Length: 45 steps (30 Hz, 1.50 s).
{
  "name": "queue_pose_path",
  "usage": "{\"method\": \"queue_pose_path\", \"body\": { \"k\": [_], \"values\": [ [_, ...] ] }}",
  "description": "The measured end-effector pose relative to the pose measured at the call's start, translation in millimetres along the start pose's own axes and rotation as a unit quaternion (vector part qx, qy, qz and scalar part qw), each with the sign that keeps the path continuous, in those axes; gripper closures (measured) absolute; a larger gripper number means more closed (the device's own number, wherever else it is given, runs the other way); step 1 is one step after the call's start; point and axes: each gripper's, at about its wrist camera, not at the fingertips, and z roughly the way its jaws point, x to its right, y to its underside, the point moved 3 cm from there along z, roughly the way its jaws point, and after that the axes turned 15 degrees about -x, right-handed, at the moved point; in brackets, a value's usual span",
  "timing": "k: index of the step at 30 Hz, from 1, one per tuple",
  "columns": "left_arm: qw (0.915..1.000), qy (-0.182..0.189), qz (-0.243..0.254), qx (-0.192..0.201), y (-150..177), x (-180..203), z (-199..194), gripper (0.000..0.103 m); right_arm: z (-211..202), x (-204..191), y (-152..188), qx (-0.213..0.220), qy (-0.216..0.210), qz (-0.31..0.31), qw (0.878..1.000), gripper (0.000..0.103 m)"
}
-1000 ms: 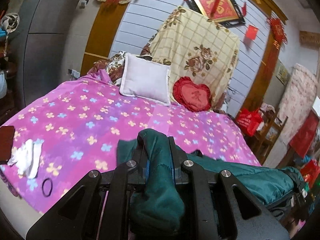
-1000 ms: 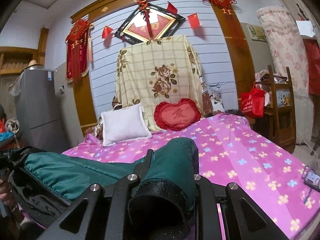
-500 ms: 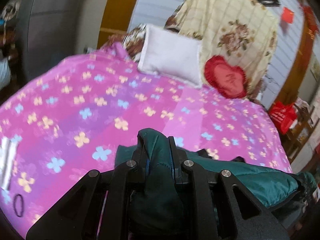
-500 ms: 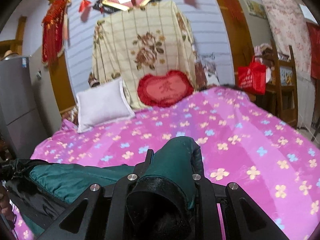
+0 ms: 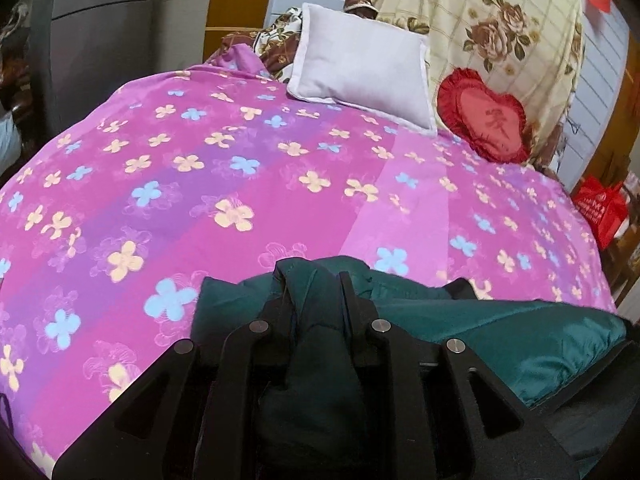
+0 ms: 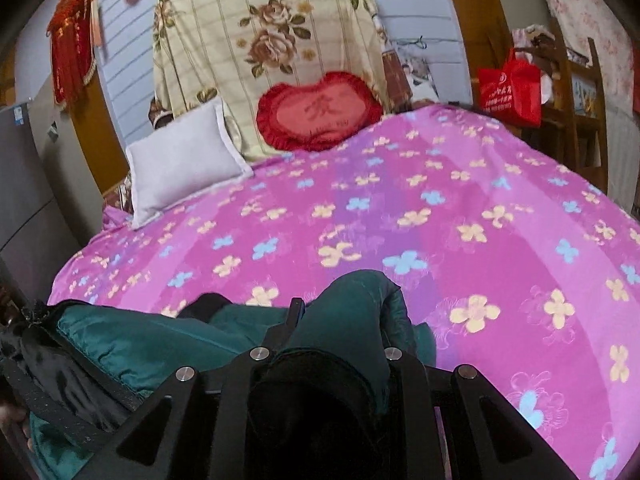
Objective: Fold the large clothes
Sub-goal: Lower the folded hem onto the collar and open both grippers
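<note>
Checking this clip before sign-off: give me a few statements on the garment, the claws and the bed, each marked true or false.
1. Both claws are shut on the dark green jacket: the left claw and the right claw. True.
2. The bedspread is plain white. False: it is pink and purple with flowers.
3. A red heart-shaped cushion lies by the headboard. True.
4. The white pillow sits on the jacket. False: it lies at the head of the bed, apart from it.

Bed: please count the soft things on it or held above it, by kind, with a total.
White pillow: 1
Red heart cushion: 1
Green garment, held by both grippers, left gripper and right gripper: 1
Pink flowered cover: 1
Total: 4
</note>
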Motion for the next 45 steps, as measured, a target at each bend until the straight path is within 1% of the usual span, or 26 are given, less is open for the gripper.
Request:
{"method": "queue_pose_path", "body": {
  "k": [5, 8, 11, 13, 15, 16, 17, 18, 19, 20, 21, 22, 25, 27, 30, 33, 37, 39, 40, 43, 45],
  "values": [
    [0.9999, -0.002, 0.003, -0.013, -1.5, 2.2, 11.2, 0.085, 14.2, 4.3, -0.5, -0.019, -0.007, 0.012, 1.000, 0.084],
    [0.9999, 0.005, -0.001, -0.016, -1.9, 1.2, 12.0, 0.083, 20.0, 6.9, -0.7, -0.033, -0.015, 0.022, 0.999, 0.081],
    [0.9996, 0.017, -0.006, -0.021, -3.3, 0.2, 9.4, 0.079, 19.0, 11.1, 1.3, -0.034, -0.037, 0.037, 0.998, 0.076],
    [0.9994, 0.019, -0.006, -0.028, -4.8, 0.8, 8.7, 0.078, 15.1, 15.3, 4.0, -0.030, -0.062, 0.049, 0.996, 0.070],
    [0.9991, 0.017, -0.003, -0.038, -6.7, 2.2, 7.2, 0.076, 11.8, 16.7, 3.7, -0.032, -0.075, 0.056, 0.995, 0.069],
    [0.9989, 0.025, -0.003, -0.040, -8.0, 2.1, 5.2, 0.073, 9.1, 17.0, 2.9, -0.033, -0.077, 0.057, 0.995, 0.068],
    [0.9983, 0.040, -0.003, -0.042, -9.4, 1.7, 3.9, 0.064, 6.2, 16.3, 2.2, -0.033, -0.079, 0.058, 0.995, 0.067],
    [0.9966, 0.067, -0.005, -0.049, -11.7, 0.5, 3.2, 0.048, 2.2, 16.3, 1.5, -0.029, -0.088, 0.058, 0.994, 0.063],
    [0.9936, 0.098, -0.008, -0.055, -14.1, -1.0, 2.7, 0.041, -0.7, 16.9, 0.8, -0.026, -0.099, 0.062, 0.993, 0.056],
    [0.9914, 0.117, -0.009, -0.059, -15.7, -1.7, 1.3, 0.031, -4.1, 18.8, 0.0, -0.022, -0.117, 0.070, 0.990, 0.050],
    [0.9888, 0.135, -0.010, -0.061, -18.1, -2.8, -1.6, 0.025, -8.1, 21.1, -0.9, -0.017, -0.136, 0.081, 0.987, 0.034],
    [0.9864, 0.153, -0.013, -0.058, -20.5, -4.2, -5.9, 0.024, -13.6, 24.3, -1.5, -0.006, -0.152, 0.093, 0.984, 0.023],
    [0.9812, 0.188, -0.023, -0.037, -25.9, -8.1, -22.1, 0.022, -30.6, 29.8, -4.1, 0.027, -0.171, 0.118, 0.978, 0.022],
    [0.9801, 0.196, -0.029, -0.004, -29.3, -11.1, -38.9, 0.022, -41.1, 28.6, -6.6, 0.044, -0.172, 0.116, 0.977, 0.022],
    [0.9805, 0.191, -0.019, 0.044, -30.9, -11.7, -61.4, 0.021, -53.6, 20.5, -7.9, 0.065, -0.139, 0.087, 0.984, 0.022],
    [0.9848, 0.164, 0.008, 0.057, -30.9, -3.0, -63.6, 0.020, -61.0, 6.9, -10.0, 0.078, -0.102, 0.048, 0.991, 0.022],
    [0.9892, 0.132, 0.040, 0.051, -28.2, 9.5, -52.1, 0.020, -61.7, -14.8, -11.4, 0.076, -0.071, -0.008, 0.995, 0.021],
    [0.9922, 0.105, 0.054, 0.041, -26.3, 14.5, -44.5, 0.020, -55.7, -27.9, -11.0, 0.063, -0.049, -0.036, 0.996, 0.021],
    [0.9927, 0.100, 0.058, 0.035, -25.1, 15.6, -40.2, 0.020, -52.1, -33.5, -10.2, 0.057, -0.042, -0.049, 0.996, 0.021],
    [0.9947, 0.084, 0.056, 0.016, -20.5, 15.7, -29.5, 0.020, -41.5, -47.1, -6.4, 0.037, -0.027, -0.083, 0.995, 0.021],
    [0.9962, 0.068, 0.054, 0.004, -18.2, 14.0, -22.5, 0.020, -33.9, -54.1, -3.6, 0.020, -0.024, -0.105, 0.994, 0.021]
  ]
}}
